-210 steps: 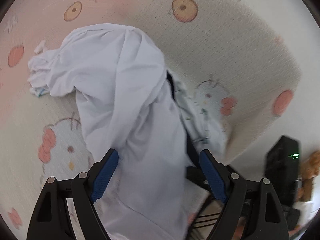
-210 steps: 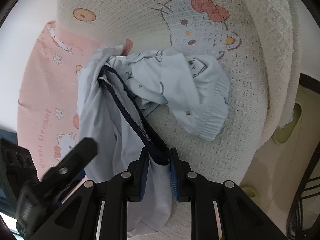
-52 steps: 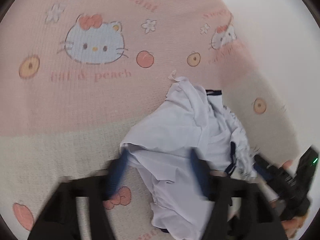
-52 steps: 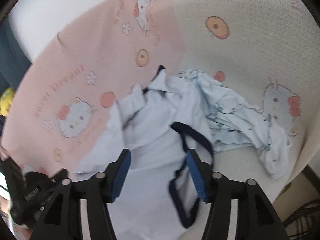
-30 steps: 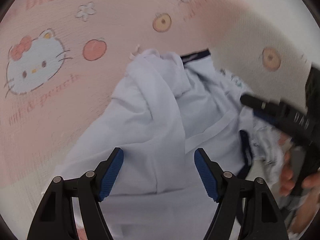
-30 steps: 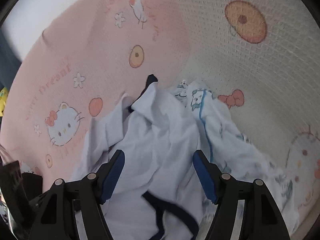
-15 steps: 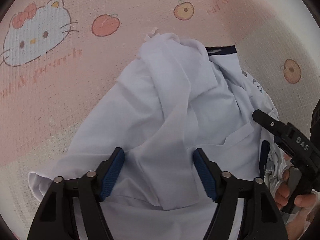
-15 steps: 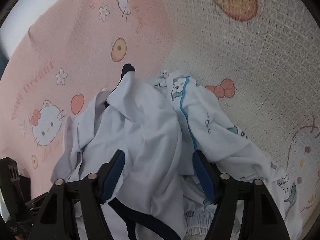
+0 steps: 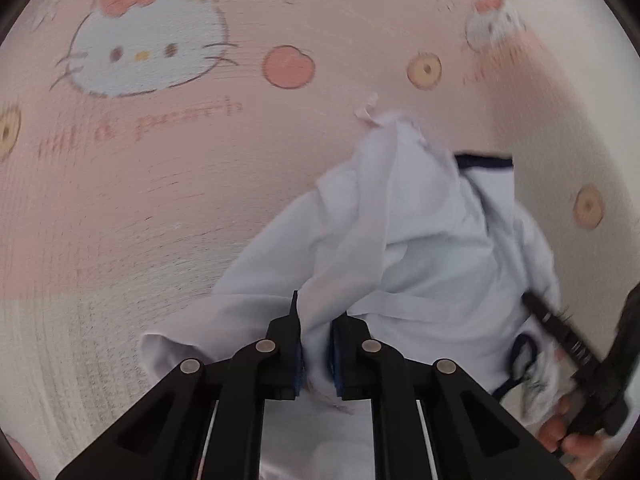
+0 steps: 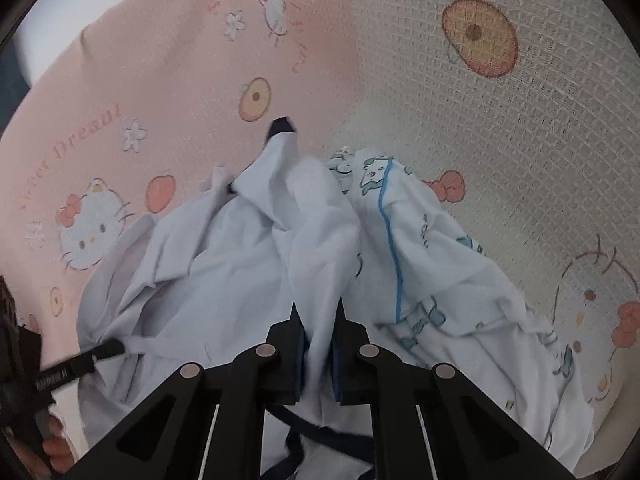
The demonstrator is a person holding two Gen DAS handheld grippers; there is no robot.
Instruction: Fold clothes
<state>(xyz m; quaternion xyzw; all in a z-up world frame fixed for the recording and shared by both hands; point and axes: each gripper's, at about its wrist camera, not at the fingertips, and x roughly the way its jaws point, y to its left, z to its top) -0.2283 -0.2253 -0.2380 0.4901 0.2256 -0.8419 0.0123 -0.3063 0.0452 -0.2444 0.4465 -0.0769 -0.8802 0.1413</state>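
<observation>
A crumpled white garment with navy trim [image 9: 420,248] lies on a pink and cream Hello Kitty blanket [image 9: 160,168]. My left gripper [image 9: 316,344] is shut on a fold of this white garment. In the right wrist view the same garment [image 10: 224,280] fills the middle, and my right gripper [image 10: 318,340] is shut on another fold of it. A second pale garment with blue cartoon prints [image 10: 432,288] lies against its right side. The right gripper also shows at the right edge of the left wrist view [image 9: 560,340], and the left gripper at the left edge of the right wrist view [image 10: 72,364].
The blanket [image 10: 520,140] covers the whole surface, pink on the left and cream waffle weave on the right. A white wall [image 9: 580,60] lies beyond its far edge.
Both grippers were open over the white garment half a second ago; both have now closed on folds of it. The cloth is bunched up between the fingers.
</observation>
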